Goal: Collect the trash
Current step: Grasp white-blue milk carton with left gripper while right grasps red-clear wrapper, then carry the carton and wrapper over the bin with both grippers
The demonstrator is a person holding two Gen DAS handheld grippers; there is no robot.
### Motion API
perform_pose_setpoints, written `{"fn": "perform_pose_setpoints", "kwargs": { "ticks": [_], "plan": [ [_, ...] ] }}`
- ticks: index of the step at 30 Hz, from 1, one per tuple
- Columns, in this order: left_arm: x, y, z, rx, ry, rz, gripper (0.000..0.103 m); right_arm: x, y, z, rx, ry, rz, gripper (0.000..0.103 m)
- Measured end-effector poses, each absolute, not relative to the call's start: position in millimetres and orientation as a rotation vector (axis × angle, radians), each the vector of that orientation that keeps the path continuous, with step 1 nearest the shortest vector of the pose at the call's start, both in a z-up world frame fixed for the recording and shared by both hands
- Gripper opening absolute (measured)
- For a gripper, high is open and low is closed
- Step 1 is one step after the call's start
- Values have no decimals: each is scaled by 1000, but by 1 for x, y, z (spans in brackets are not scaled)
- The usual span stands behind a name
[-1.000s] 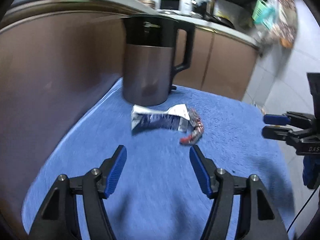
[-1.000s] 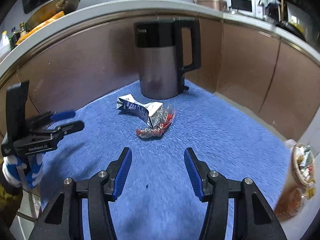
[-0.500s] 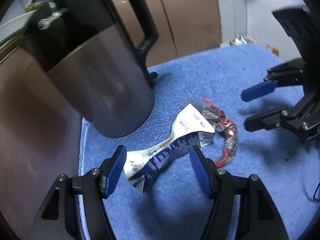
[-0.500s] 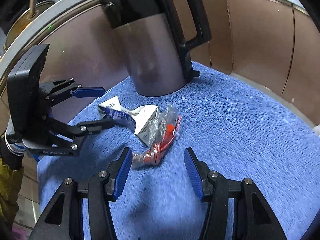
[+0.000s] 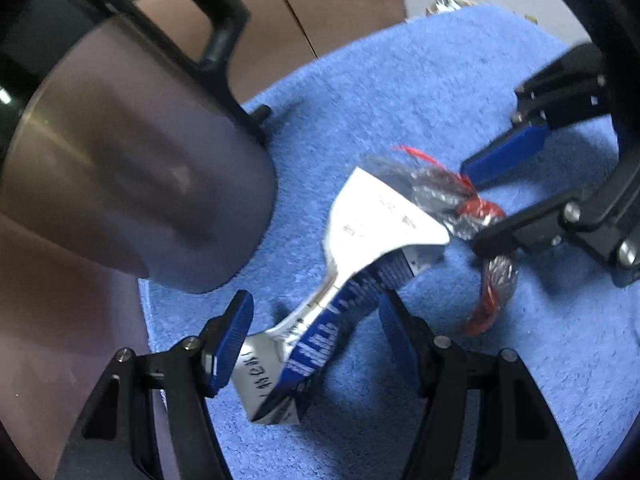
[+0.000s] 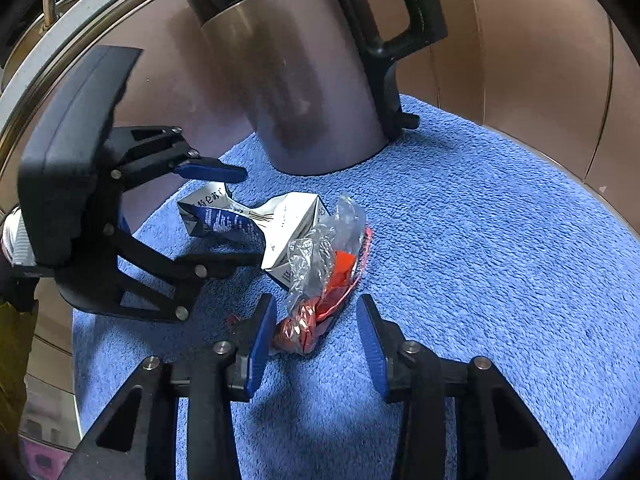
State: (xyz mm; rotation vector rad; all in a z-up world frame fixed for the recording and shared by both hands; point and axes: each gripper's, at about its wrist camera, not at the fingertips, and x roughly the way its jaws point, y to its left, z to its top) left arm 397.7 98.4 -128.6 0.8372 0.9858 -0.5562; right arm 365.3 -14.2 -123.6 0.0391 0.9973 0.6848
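- The left gripper [image 5: 316,336] stands wide apart astride the lower end of a crushed blue-and-white carton [image 5: 352,276]; neither pad presses on it.
- The right gripper [image 6: 316,340] has just been narrowing its jaws around the red end of a crinkled clear wrapper [image 6: 324,276]. The left pad looks to touch the wrapper, while the right pad stands clear of it, so nothing is gripped.
- The carton and wrapper lie touching each other, the wrapper draped over the carton's wider end.
- Both rest on a blue towel [image 6: 480,240].
- A metal kettle [image 6: 304,92] with a black handle stands upright on the towel just behind the carton.
- Brown cabinet fronts [image 6: 540,60] rise behind the kettle.
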Motion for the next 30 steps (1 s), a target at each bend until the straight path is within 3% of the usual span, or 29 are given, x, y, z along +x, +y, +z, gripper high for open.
{"fn": "perform_pose_setpoints", "kwargs": {
  "ticks": [3,7,11,14,23,30],
  "plan": [
    [399,101,-130,805,993,-553,62,371,-12,-127,38,1019,697,31],
    [397,110,-129,700,1024,-574,40,376,-7,-132,29,1040,698,17],
    [383,111,-127,687,990,-520,39,368,-14,-131,44,1034,690,15],
    [368,116,-121,616,980,-492,26,355,-25,-126,74,1020,675,14],
    [279,136,-68,367,853,-458,26,282,-76,-77,100,918,619,14],
    [201,137,-18,327,754,-406,26,202,-126,-13,73,788,550,14]
  ]
}}
